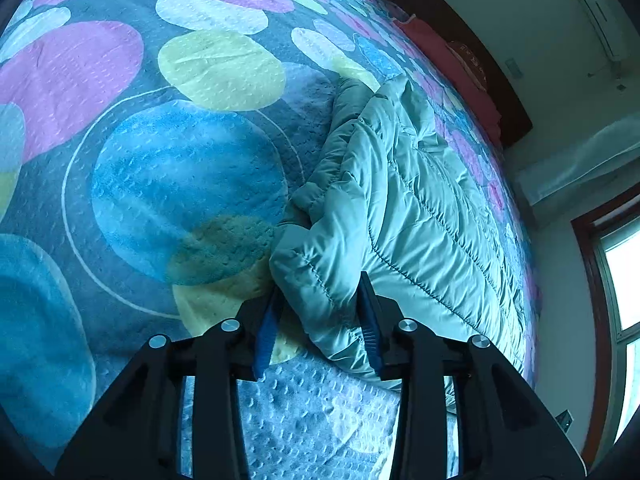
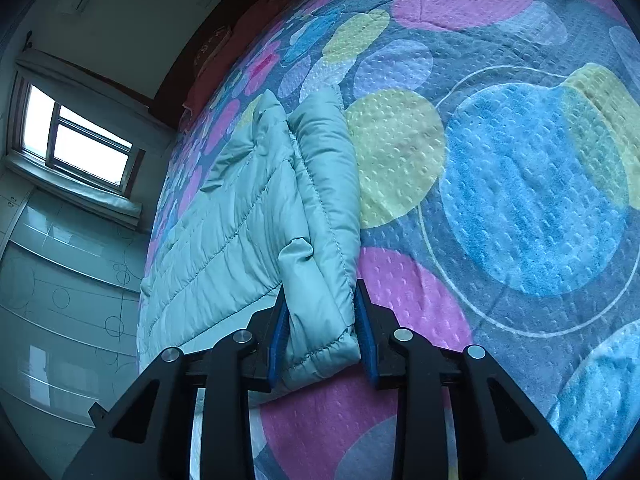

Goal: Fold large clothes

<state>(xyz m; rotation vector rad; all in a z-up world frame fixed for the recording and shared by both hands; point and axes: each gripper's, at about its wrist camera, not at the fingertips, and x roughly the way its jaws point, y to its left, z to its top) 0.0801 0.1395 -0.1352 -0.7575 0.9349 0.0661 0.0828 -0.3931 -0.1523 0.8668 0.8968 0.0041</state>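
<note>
In the left wrist view the left gripper sits at bottom centre of the frame, its blue-padded fingers set on either side of a thick quilted corner of the pale green puffer jacket; the jaws look closed onto that padded edge, though the fabric is bulky enough that they stand fairly wide apart. From there the jacket runs up and to the right through the middle of the frame, its long axis pointing away from the fingers toward the upper right, where a sleeve-like roll lies along its left side. In the right wrist view the right gripper likewise sits at bottom centre, pads pinching a doubled, hemmed end of the same jacket, which stretches up and to the left toward the window side of the frame. So each tool holds one end corner and the garment's length lies straight ahead of both, on the circle-patterned bedspread that fills the rest of each view. Judging from this, the coming move is a fold carried forward along that long axis, both held corners travelling together toward the far end; neither hand looks clearly nearer, so keeping them level should matter most.
</note>
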